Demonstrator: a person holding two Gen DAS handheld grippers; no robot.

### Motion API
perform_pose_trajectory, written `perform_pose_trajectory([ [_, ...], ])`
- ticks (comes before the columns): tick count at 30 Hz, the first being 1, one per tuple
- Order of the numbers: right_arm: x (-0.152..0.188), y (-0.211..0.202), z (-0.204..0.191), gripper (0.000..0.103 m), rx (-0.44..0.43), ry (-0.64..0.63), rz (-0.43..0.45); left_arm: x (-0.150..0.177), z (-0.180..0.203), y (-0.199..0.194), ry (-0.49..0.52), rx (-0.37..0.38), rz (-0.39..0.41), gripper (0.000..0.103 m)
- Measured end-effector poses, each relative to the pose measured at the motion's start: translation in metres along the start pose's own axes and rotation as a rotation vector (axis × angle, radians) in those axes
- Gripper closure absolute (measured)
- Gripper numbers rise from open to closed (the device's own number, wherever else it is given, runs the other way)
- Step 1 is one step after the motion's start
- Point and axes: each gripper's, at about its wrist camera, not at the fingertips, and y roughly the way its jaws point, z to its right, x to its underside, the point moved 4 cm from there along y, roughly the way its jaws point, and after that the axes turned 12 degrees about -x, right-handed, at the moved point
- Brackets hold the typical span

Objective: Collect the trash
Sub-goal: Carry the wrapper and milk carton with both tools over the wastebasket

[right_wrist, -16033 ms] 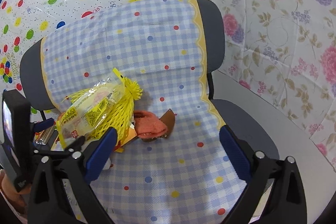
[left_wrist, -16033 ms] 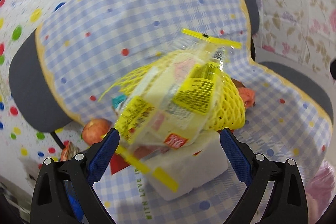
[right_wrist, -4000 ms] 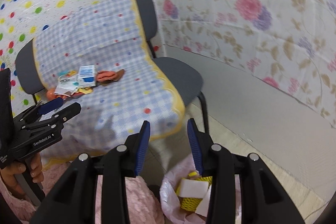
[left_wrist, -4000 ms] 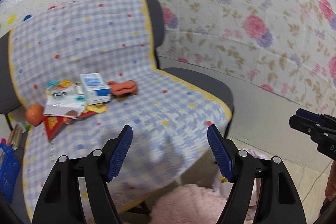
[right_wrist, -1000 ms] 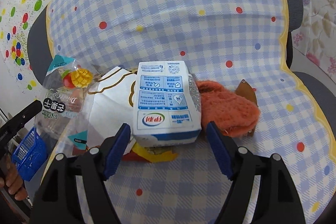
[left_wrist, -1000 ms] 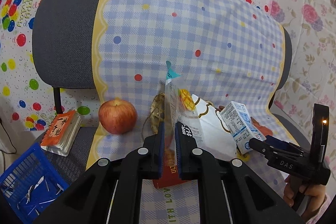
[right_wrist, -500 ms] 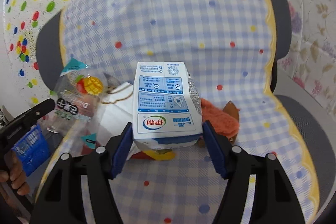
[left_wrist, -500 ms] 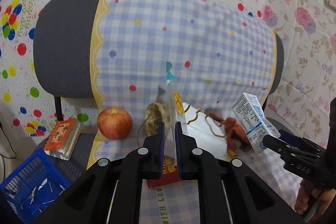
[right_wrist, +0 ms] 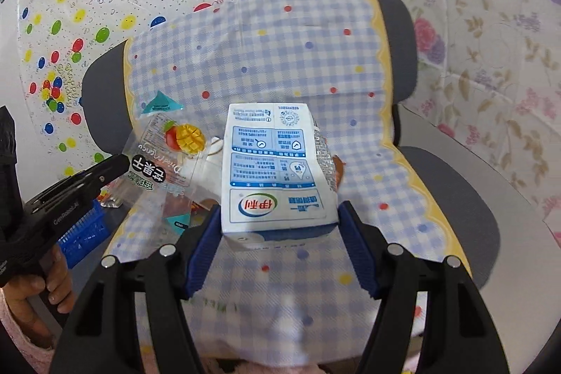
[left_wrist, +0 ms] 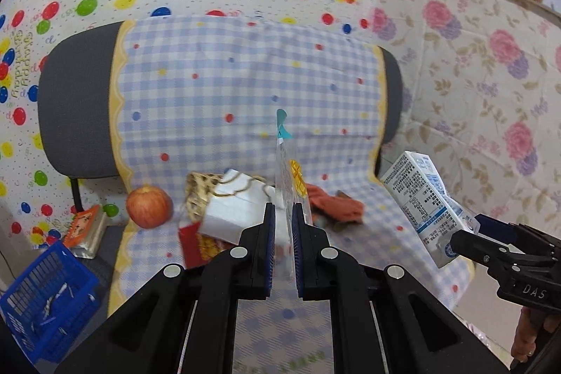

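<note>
a grey chair draped with a blue-and-white checked cloth carries the things. on the seat, a red apple sits at the cloth's left edge; just right of the apple lie a brown patterned packet, a white paper bag and a red wrapper, overlapping. further right of the apple, beyond the bag, lies an orange cloth.

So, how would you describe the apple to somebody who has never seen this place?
Find the grey chair draped with a blue checked cloth. On its seat lies a heap of wrappers and paper; the apple sits at the heap's left end, by the cloth's yellow border. It is the only round thing there, red and orange, while its neighbours are flat or crumpled.
</note>
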Motion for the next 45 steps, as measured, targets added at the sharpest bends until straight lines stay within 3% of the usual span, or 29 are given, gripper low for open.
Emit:
perform_pose_trajectory([
  [11, 0.054, -0.084, 0.032, 0.037, 0.153, 0.058, 0.038, 0.042, 0.069, -0.049, 0.107, 0.154, -0.011, 0.094],
  [17, 0.085, -0.128, 0.051, 0.037, 0.247, 0.099, 0.045, 0.062, 0.114, -0.066, 0.174, 0.265, -0.02, 0.094],
  [18, 0.09, -0.136, 0.055, 0.037, 0.269, 0.108, 0.048, 0.066, 0.123, -0.068, 0.187, 0.289, -0.021, 0.101],
  [20, 0.101, -0.152, 0.062, 0.037, 0.317, 0.122, 0.049, 0.073, 0.139, -0.072, 0.21, 0.332, -0.027, 0.102],
  [29, 0.153, -0.206, 0.092, 0.037, 0.454, 0.226, 0.027, 0.109, 0.216, -0.101, 0.342, 0.535, -0.047, 0.103],
  [37, 0.197, -0.235, 0.113, 0.037, 0.525, 0.324, 0.011, 0.142, 0.269, -0.119, 0.44, 0.682, -0.095, 0.103],
  [45, 0.217, -0.238, 0.133, 0.036, 0.535, 0.376, 0.004, 0.165, 0.297, -0.113, 0.486, 0.724, -0.172, 0.1],
])
